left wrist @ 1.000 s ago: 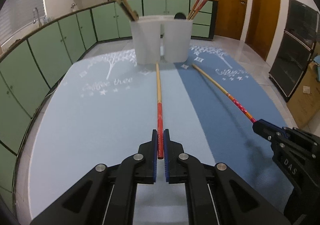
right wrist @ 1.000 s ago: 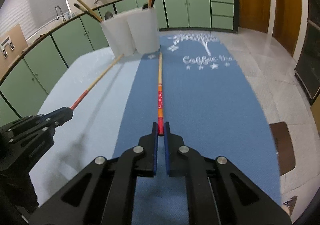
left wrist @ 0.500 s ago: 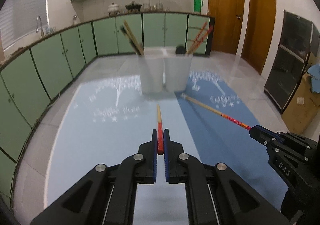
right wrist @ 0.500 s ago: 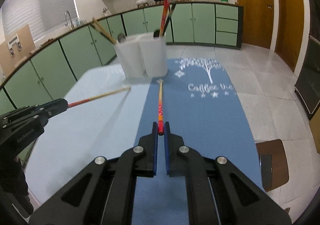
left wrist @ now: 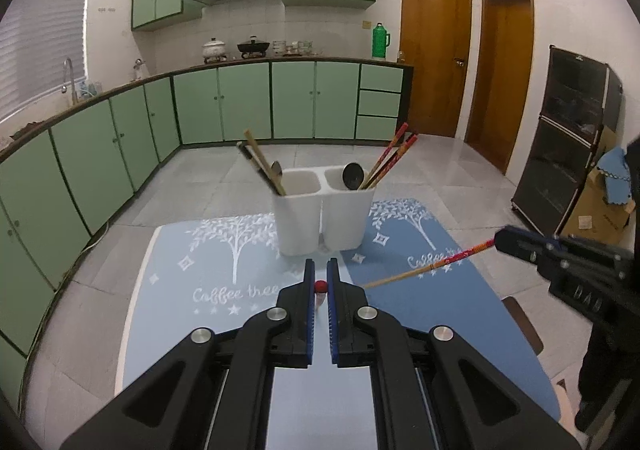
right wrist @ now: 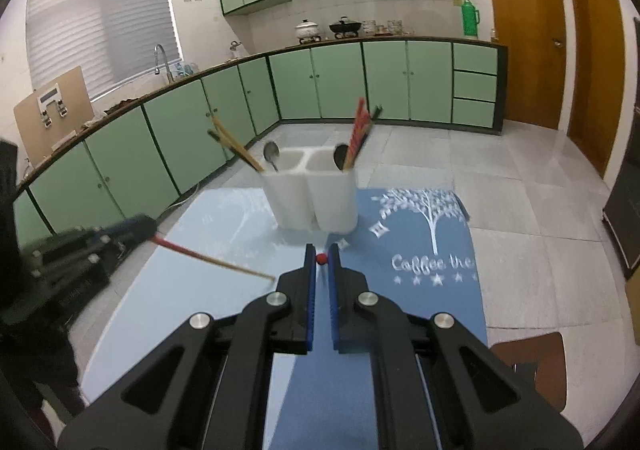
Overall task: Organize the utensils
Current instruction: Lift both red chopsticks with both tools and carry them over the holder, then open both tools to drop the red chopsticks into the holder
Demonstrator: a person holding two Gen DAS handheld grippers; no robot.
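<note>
Both chopsticks have come up off the desk since a second ago, when they lay flat along the mat and pointed at the holder; now each is raised and tipped steeply, so each wrist view shows only a red end cap. The left tool is clamped on the left chopstick, whose shaft runs down out of sight behind the fingers; the right wrist view shows that same stick slanting from red grip to pale tip. The right tool is likewise closed on the right chopstick, seen side-on from the left wrist view as a patterned red-and-wood stick.

The white two-cup holder stands at the far end of the blue mat, already holding chopsticks and a spoon in each cup. My reading: most of the sorting is done, and these two sticks remain to be carried over and dropped in.

Which cup each is meant for cannot be told. The neighbouring tool is motion-blurred in the right wrist view.
</note>
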